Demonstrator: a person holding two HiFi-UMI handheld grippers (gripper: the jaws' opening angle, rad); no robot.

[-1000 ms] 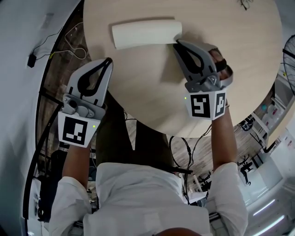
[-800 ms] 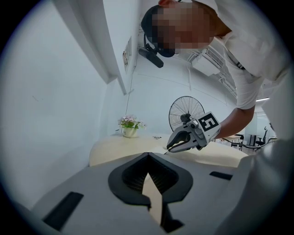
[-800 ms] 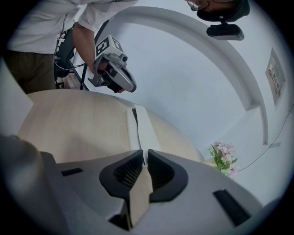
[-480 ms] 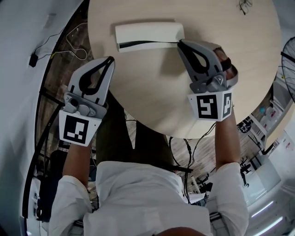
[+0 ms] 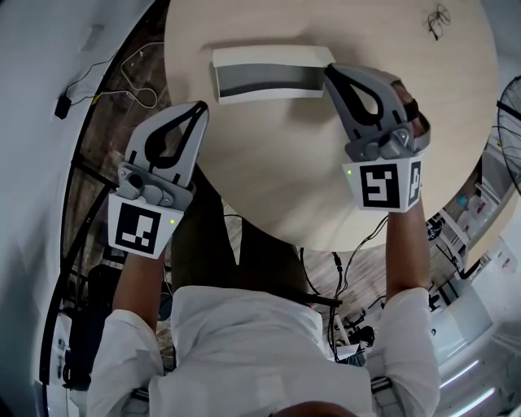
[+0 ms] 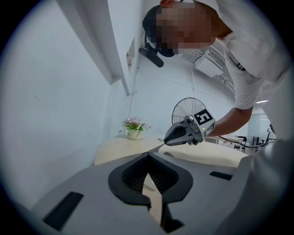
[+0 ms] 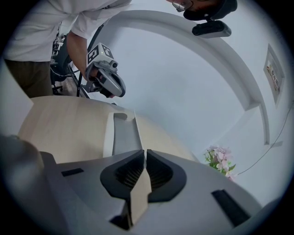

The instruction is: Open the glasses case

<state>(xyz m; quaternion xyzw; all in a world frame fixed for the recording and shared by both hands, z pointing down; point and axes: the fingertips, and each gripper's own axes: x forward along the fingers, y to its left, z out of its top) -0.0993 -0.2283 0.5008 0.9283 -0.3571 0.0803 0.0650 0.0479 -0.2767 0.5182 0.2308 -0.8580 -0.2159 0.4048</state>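
Note:
The white glasses case lies open on the round wooden table, far side, its grey inside showing. My right gripper is at the case's right end, jaws closed on the thin edge of the raised lid. In the right gripper view the case runs straight ahead of that gripper, and the lid's edge leads into the slit between the jaws. My left gripper hovers at the table's left edge, shut and empty, about a hand's width from the case. Its tips meet.
A small dark wiry object lies at the table's far right. A flower pot stands on the table's far part. A fan stands beyond the right edge, and cables lie on the floor at left.
The case went from closed to wide open: the lid swung up and back while my right gripper stayed at its right end. My left gripper barely moved.

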